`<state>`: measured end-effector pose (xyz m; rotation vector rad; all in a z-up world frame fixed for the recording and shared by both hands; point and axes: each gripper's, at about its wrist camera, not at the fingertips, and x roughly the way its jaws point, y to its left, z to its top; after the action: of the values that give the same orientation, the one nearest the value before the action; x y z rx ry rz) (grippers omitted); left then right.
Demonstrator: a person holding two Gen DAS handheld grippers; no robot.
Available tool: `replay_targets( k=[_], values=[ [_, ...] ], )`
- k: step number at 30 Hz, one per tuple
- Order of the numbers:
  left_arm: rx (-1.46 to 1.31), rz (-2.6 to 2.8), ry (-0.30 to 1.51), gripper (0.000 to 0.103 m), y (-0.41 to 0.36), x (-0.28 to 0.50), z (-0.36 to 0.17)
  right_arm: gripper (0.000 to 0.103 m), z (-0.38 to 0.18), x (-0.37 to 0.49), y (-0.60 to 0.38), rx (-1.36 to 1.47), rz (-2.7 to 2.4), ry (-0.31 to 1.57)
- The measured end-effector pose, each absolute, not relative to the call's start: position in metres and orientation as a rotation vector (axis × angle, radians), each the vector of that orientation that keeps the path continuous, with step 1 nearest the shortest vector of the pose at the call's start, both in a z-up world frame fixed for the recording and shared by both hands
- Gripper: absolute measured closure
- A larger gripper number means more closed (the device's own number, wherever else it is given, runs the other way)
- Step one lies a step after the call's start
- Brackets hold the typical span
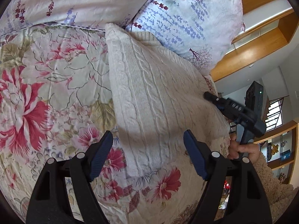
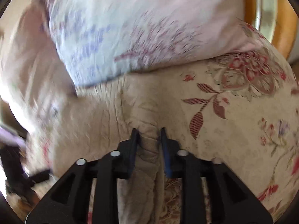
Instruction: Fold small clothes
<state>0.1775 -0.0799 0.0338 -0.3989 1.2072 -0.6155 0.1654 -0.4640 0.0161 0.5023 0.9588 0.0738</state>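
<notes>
A cream cable-knit sweater lies folded into a long rectangle on the floral quilt. My left gripper is open and empty, its fingers just above the sweater's near end. My right gripper shows in the left wrist view at the sweater's right edge, with its fingertips on the knit. In the right wrist view, my right gripper is nearly closed on a pinched ridge of the quilt. The sweater is only a blur at the left of that view.
Two pillows with a purple flower print lie at the head of the bed, one touching the sweater's far end. Wooden shelves stand to the right, beyond the bed's edge. The person's hand holds the right gripper's handle.
</notes>
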Motion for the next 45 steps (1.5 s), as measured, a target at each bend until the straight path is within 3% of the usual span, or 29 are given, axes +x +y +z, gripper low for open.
replay_targets(
  k=[2,11,17,19,20,26,32,38,40,41,42,44,45],
  values=[
    [-0.407,-0.619,1.209,0.026,-0.078,0.172,0.036,0.051,0.027,0.15,-0.48,0.587,0.092,0.902],
    [-0.402,-0.647,1.201,0.028,-0.079,0.148,0.038,0.051,0.014,0.102,-0.501,0.86,0.224,0.913],
    [-0.216,-0.621,1.172,0.029,-0.091,0.133,0.039,0.051,0.019,0.093,-0.486,0.856,0.279,0.928],
    [-0.149,-0.588,1.157,0.03,-0.097,0.131,0.037,0.067,0.021,0.094,-0.479,0.819,0.284,0.93],
    [-0.118,-0.565,1.148,0.031,-0.098,0.131,0.036,0.088,0.022,0.096,-0.473,0.772,0.276,0.944],
    [-0.158,-0.433,1.137,0.036,-0.083,0.146,0.032,0.092,0.056,0.082,-0.475,0.698,0.228,0.805],
    [-0.202,-0.411,1.156,0.036,-0.071,0.146,0.024,0.092,0.016,0.085,-0.472,0.577,0.12,0.975],
    [-0.176,-0.432,1.154,0.036,-0.073,0.143,0.024,0.091,-0.007,0.085,-0.473,0.6,0.104,1.015],
    [-0.243,-0.501,1.16,0.036,-0.066,0.142,0.026,0.086,0.0,0.085,-0.478,0.625,0.129,1.0],
    [-0.276,-0.535,1.155,0.035,-0.062,0.14,0.028,0.074,0.004,0.084,-0.482,0.64,0.137,0.989],
    [-0.323,-0.583,1.145,0.033,-0.056,0.138,0.032,0.054,0.009,0.083,-0.488,0.661,0.133,0.972],
    [-0.379,-0.636,1.112,0.028,-0.047,0.136,0.039,0.038,0.017,0.087,-0.501,0.715,0.132,0.925],
    [-0.398,-0.643,1.093,0.025,-0.044,0.139,0.041,0.038,0.019,0.092,-0.508,0.754,0.138,0.906]
  ],
)
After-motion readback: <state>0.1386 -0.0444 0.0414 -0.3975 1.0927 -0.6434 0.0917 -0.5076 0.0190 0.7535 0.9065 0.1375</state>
